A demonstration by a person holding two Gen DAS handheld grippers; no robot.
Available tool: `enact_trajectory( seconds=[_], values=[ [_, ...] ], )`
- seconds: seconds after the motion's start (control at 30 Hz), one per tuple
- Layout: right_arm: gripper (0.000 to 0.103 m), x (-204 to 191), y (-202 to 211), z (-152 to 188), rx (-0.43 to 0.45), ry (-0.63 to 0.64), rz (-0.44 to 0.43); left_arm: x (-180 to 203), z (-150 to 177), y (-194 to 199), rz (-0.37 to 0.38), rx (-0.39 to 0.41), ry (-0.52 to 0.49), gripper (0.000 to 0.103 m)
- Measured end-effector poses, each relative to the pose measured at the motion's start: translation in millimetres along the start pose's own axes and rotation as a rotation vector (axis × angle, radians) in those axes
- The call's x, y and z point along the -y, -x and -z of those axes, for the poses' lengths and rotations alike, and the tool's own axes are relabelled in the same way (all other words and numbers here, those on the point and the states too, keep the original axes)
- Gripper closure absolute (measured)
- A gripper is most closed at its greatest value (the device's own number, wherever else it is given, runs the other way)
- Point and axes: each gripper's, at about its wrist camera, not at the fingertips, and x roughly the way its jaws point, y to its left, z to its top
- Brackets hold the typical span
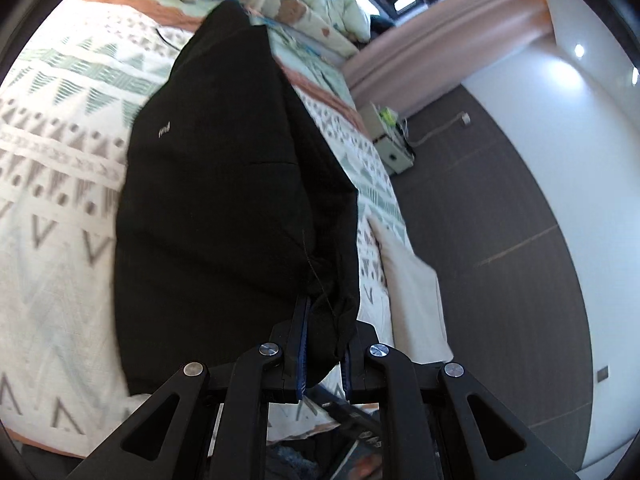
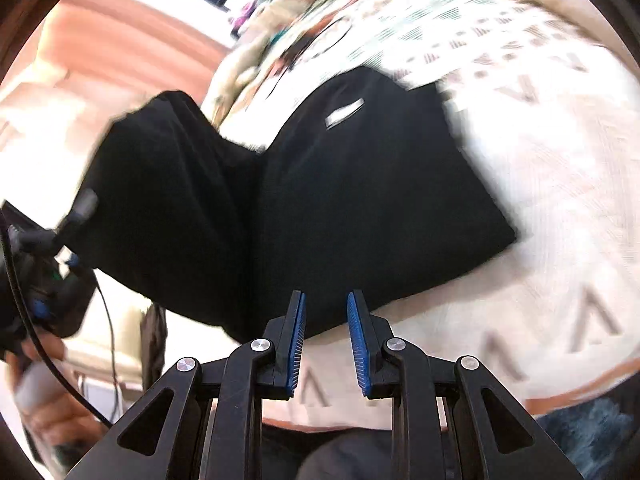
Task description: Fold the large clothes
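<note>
Black folded cotton garment [image 1: 224, 184] hangs pinched in our left gripper [image 1: 324, 344] over the patterned bedspread [image 1: 52, 184], while our right gripper [image 2: 326, 336] hovers with jaws parted, empty.

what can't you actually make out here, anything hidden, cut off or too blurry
- Small white logo on the black garment: too small to read in the left wrist view, smeared by motion blur in the right wrist view.
- Garment type: folds hide its shape in both views.
- Left gripper: bunched cloth covers the fingertips in the left wrist view.
- Right gripper: open and empty.
- Bedspread: pattern blurred in the right wrist view.
</note>
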Motion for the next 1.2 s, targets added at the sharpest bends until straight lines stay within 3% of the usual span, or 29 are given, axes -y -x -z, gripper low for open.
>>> enact_trajectory(
  seconds=[0.33, 0.43, 0.5, 0.57, 0.63, 0.73, 1.0, 1.03, 1.1, 1.13, 1.2],
  values=[
    [0.079, 47, 47, -4, 0.089, -0.105, 0.04, 9, 27, -97, -0.065, -0.175, -0.001, 0.089],
    [0.077, 42, 54, -6, 0.112, -0.103, 0.025, 11, 28, -102, -0.047, -0.194, -0.004, 0.074],
    [0.067, 37, 58, -9, 0.128, -0.093, 0.013, 7, 26, -99, 0.034, -0.205, 0.023, 0.057],
    [0.042, 34, 58, -12, 0.147, -0.087, -0.006, 4, 22, -95, 0.096, -0.229, 0.043, 0.045],
    [0.038, 28, 56, -16, 0.165, -0.072, -0.026, -3, 19, -85, 0.058, -0.2, 0.039, 0.038],
    [0.038, 14, 44, -21, 0.142, -0.044, -0.053, -17, 16, -65, -0.004, -0.142, 0.029, 0.038],
    [0.038, -1, -6, -22, 0.067, -0.02, -0.015, -74, 16, -16, -0.136, -0.058, 0.114, 0.038],
    [0.038, -2, -9, -22, 0.067, -0.019, -0.006, -81, 15, -9, -0.16, -0.046, 0.123, 0.038],
    [0.061, -3, -17, -24, 0.056, -0.006, 0.004, -89, 15, 3, -0.207, -0.025, 0.138, 0.038],
    [0.088, -2, -20, -26, 0.048, -0.005, -0.01, -94, 15, 3, -0.225, -0.02, 0.143, 0.038],
    [0.09, 4, -21, -31, 0.053, -0.018, -0.035, -107, 15, 5, -0.256, -0.016, 0.158, 0.038]
  ],
)
